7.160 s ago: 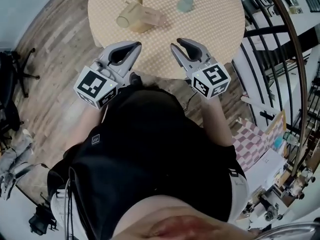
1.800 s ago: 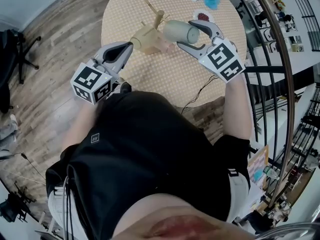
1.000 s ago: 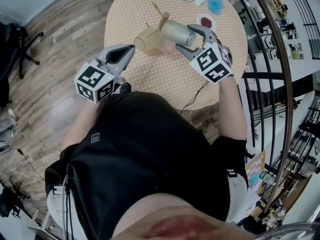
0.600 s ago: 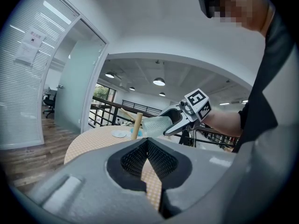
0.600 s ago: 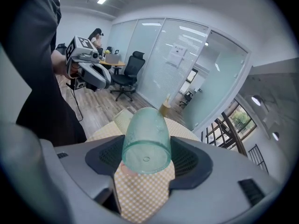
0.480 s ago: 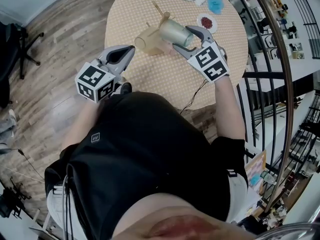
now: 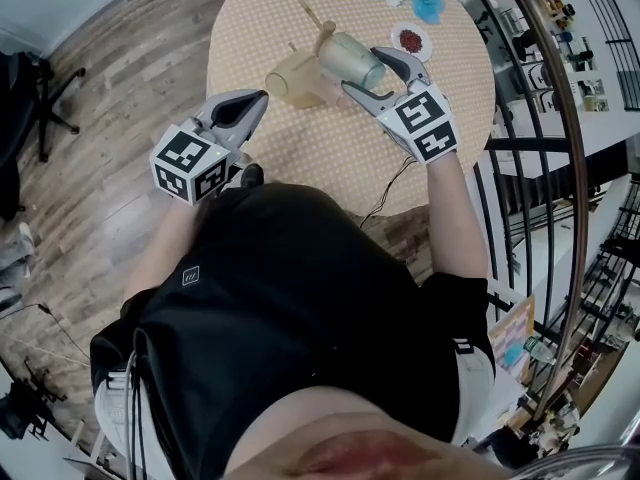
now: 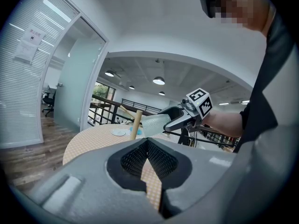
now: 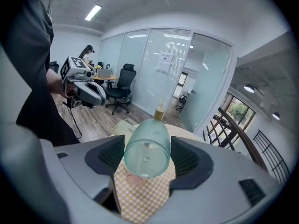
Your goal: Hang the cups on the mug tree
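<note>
The right gripper (image 9: 148, 164) is clamped on the pale green cup (image 9: 145, 146), which is held sideways between both pads, its closed bottom turned toward that gripper's camera and its mouth toward the mug tree (image 7: 324, 36). The left gripper (image 8: 147, 146) is pressed together at the tips with nothing between them, and it is held on the person's side of the mug tree, well apart from it, over the edge of the table (image 7: 300, 158). The task is judged to be at an early stage: no cup is seen hanging on any peg of the mug tree, the green cup is raised just beside the top of its post, and a yellowish cup (image 7: 288, 76) is lying at its foot, so that at least two cups are left to be hung. The yellowish cup and the slanting pegs are shown clearly only in the head view. The side profile of the green cup, with its mouth end close to the post, is given by the left gripper view, though whether cup and post touch cannot be told there. Only in the right gripper view is the grip on both sides of the cup shown, with the post's tip just beyond the cup and a small pinkish round thing (image 9: 134, 180) below it, which cannot be identified.
</note>
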`<state>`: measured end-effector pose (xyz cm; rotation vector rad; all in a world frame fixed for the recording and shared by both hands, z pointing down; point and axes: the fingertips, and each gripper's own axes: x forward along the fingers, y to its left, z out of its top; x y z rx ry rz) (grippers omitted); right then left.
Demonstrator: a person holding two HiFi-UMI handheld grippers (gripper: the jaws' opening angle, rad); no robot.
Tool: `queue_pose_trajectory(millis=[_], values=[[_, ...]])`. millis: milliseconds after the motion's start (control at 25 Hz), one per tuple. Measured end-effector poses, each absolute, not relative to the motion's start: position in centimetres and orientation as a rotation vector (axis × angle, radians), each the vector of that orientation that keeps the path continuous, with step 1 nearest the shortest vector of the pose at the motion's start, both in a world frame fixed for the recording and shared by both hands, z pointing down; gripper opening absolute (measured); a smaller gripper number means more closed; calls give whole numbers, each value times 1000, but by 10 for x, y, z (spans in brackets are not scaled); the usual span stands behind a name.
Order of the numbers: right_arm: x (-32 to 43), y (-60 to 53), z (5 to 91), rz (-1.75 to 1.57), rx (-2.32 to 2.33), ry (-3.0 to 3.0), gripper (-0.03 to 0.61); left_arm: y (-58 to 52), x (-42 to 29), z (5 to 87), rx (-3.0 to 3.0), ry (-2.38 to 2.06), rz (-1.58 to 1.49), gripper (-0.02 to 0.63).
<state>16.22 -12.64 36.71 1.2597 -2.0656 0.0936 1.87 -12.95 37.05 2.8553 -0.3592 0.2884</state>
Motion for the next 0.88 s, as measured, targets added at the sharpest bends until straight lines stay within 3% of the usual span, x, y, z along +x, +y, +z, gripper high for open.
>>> queue_pose_trajectory(millis=[680, 880], values=[[176, -72, 279, -68, 1487, -2266, 320, -100, 40, 343, 2899, -358, 247, 6], [164, -41, 261, -101, 1617, -2388, 211, -92, 55, 323, 2949, -251, 212, 6]])
